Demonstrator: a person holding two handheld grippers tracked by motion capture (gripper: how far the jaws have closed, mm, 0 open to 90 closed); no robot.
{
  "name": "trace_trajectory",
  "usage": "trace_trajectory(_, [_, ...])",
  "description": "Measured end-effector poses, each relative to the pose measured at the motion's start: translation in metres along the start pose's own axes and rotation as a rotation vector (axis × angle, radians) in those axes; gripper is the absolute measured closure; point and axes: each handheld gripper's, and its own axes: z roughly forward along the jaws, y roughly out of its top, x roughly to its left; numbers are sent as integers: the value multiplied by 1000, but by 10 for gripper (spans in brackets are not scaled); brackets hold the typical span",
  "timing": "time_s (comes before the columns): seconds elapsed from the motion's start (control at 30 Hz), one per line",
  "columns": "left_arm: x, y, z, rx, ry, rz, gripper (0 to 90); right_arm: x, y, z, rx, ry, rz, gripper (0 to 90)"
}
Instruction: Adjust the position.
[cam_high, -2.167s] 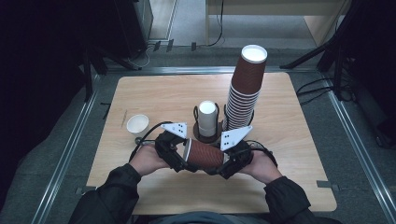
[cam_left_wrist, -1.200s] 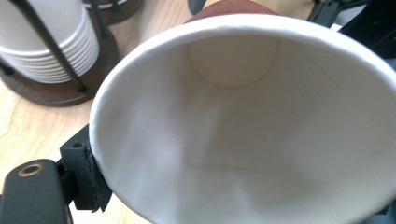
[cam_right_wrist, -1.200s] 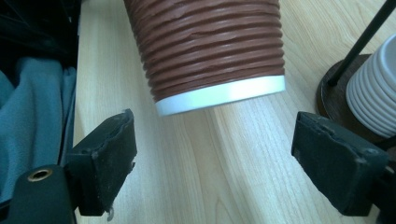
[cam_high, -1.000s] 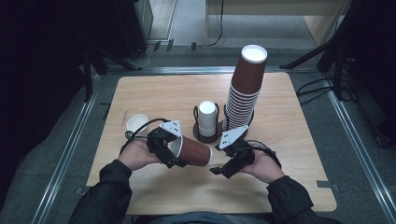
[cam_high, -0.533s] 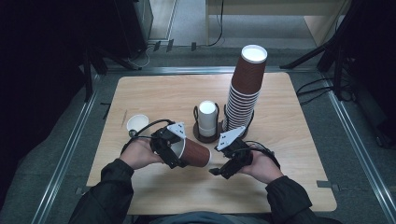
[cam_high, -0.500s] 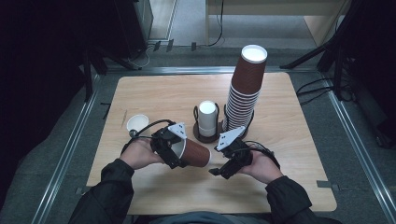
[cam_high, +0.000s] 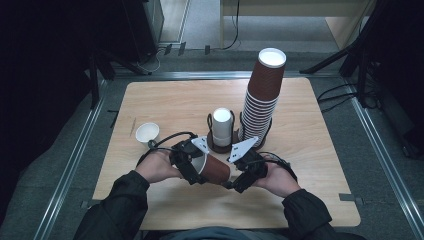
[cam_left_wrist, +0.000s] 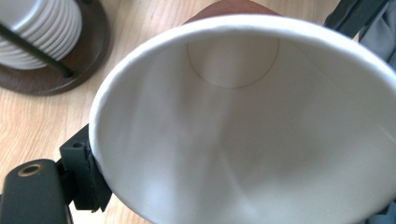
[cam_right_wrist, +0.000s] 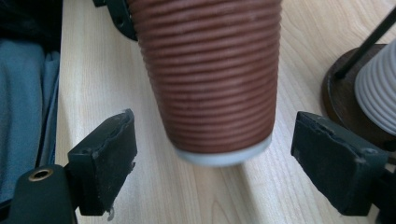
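High view: we hold a brown cup (cam_high: 216, 169) on its side over the table (cam_high: 310, 150), our left gripper (cam_high: 189, 162) pinching its rim. Our right gripper (cam_right_wrist: 212, 161) has its jaws spread wide, apart from the cup's base.

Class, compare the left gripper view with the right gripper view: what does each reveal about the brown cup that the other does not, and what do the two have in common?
Left gripper view: the cup's white inside, its open rim and the round bottom seen from within, with one black jaw against the rim at lower left.

Right gripper view: the cup's ribbed brown outside and its closed base, set between the right gripper jaws, which stand wide apart and touch nothing.

Both: the same brown cup, the pale wooden table, and a dark round holder base with stacked white rims.
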Motion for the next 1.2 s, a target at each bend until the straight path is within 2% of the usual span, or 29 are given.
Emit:
trace_trajectory(0.4, [-9,9,-1,-19,-27,26,94,8,8,13,2,24,-42,150])
trace_trajectory(0.63, [-12,11,1,-17,-27,32,94,9,10,16,15,37,-47,207])
trace_trajectory(0.87, [-13,11,2,-8,-24,33,87,10,10,16,21,22,-70,216])
trace_trajectory(1.03, [-14,10,0,-42,-15,40,66,10,10,14,15,17,-79,213])
trace_trajectory(1.1, [-12,10,0,-49,-2,27,0,10,9,12,19,6,-81,213])
trace_trajectory(1.2, [-9,7,-3,-76,-8,6,0,7,6,10,28,-10,-79,212])
